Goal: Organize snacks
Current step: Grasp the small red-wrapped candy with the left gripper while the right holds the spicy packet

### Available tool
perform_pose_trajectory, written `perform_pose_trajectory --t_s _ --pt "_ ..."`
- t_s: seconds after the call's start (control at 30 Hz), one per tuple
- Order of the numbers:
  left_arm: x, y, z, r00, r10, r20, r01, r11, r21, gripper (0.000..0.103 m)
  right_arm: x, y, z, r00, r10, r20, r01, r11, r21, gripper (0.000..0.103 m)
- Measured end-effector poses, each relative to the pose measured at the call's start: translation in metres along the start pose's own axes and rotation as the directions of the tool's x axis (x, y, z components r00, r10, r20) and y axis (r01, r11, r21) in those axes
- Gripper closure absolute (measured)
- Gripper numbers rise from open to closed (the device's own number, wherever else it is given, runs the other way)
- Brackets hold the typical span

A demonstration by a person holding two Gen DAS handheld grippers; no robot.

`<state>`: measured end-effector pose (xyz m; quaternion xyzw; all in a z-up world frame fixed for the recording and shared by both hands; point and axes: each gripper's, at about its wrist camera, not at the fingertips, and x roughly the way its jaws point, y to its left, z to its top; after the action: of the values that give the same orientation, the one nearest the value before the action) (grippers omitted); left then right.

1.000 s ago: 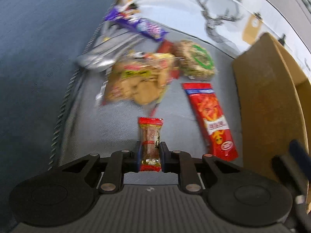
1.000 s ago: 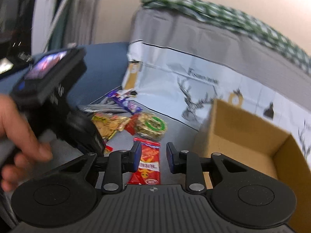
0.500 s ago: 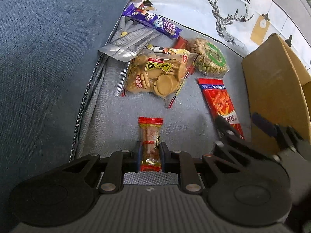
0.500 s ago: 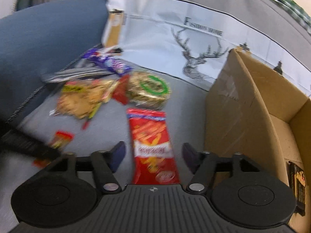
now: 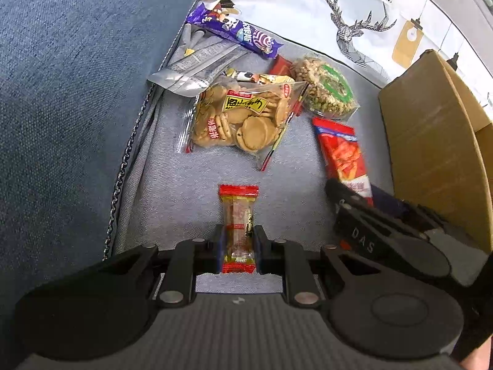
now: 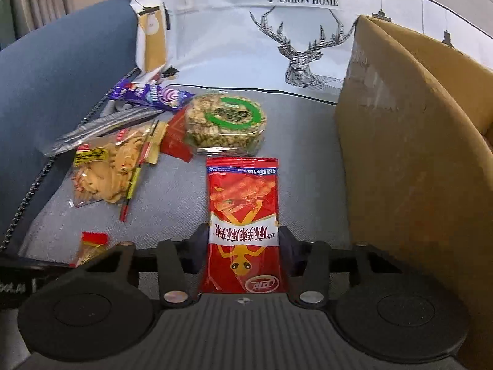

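A small red-ended candy (image 5: 238, 229) is pinched between the pads of the left gripper (image 5: 238, 249), its far end sticking out ahead of the jaws. The long red snack packet (image 6: 243, 222) is straddled by the right gripper (image 6: 243, 248), whose jaws have just been closing; both pads are seen at the packet's edges, though firm pressing cannot be told. Beyond the jaws a cookie bag (image 5: 240, 117) and a round peanut cake (image 6: 226, 123) are seen, with a cardboard box (image 6: 409, 154) to their right.

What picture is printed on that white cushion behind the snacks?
A black line-drawn stag's head on the white fabric cushion, under the words "Fashion Home"; the right wrist view shows it best.
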<state>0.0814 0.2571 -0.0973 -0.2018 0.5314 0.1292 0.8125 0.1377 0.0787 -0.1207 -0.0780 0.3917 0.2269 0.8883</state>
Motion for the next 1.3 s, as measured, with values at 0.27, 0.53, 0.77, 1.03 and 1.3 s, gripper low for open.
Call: perform_pose_trajectory --t_s 0.27,0.53,0.77,1.03,1.3 --pt "-0.008 0.001 -0.003 1.000 -0.026 0.014 0.026 0.999 -0.018 0.083 -0.029 0.010 -0.003 0.999 0.047 0.017 -0.046 0.997 -0.059 0.060" --pt "-0.024 -0.003 -0.013 0.998 -0.044 0.045 0.045 0.999 -0.015 0.092 -0.090 0.014 -0.009 0.991 0.085 -0.104 -0.102 0.980 -0.171 0.062" --pt "-0.032 0.003 -0.023 0.997 -0.071 0.040 0.073 0.997 -0.040 0.091 -0.103 0.006 -0.056 0.980 0.122 -0.156 -0.143 0.981 -0.130 0.062" --pt "-0.024 -0.003 -0.015 0.997 -0.074 0.034 0.075 0.997 -0.018 0.068 -0.082 0.010 -0.059 0.968 0.149 -0.204 -0.179 0.975 -0.135 0.051" --pt "0.001 -0.026 -0.010 1.000 0.024 -0.008 -0.023 0.997 0.074 0.065 -0.072 0.012 -0.061 0.964 0.151 -0.220 -0.183 0.974 -0.133 0.044"
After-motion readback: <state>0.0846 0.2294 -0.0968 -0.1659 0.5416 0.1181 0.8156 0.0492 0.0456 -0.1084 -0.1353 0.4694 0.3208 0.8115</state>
